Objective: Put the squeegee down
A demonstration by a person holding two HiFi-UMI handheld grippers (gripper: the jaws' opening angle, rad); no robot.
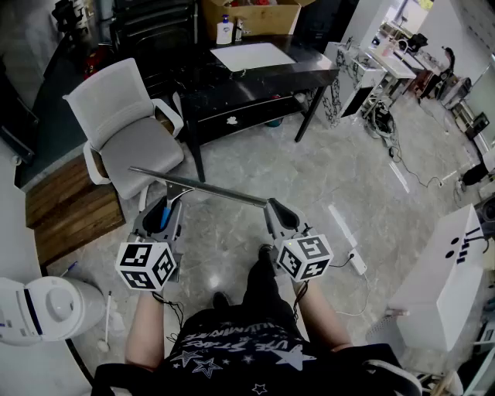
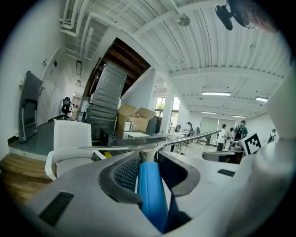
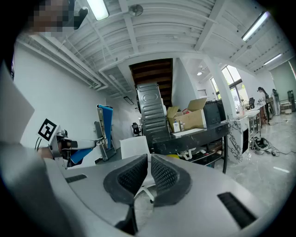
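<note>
The squeegee has a blue handle (image 1: 165,217) and a long metal blade bar (image 1: 205,188), held level in the air over the floor. My left gripper (image 1: 167,210) is shut on the handle. In the left gripper view the blue handle (image 2: 150,190) sits between the dark pads (image 2: 124,173), and the bar (image 2: 185,140) crosses just beyond my left gripper (image 2: 149,162). My right gripper (image 1: 277,210) hangs beside the bar's right end, apart from it. Seen in its own view, the right gripper (image 3: 149,173) is shut with nothing between its pads.
A white office chair (image 1: 128,124) stands just ahead on the left. Behind it is a black table (image 1: 255,73) and a cardboard box (image 1: 251,15). A white bin (image 1: 46,309) sits at the near left, and a wooden platform (image 1: 66,205) at the left. On the right are a white cabinet (image 1: 448,271) and a power strip (image 1: 357,263).
</note>
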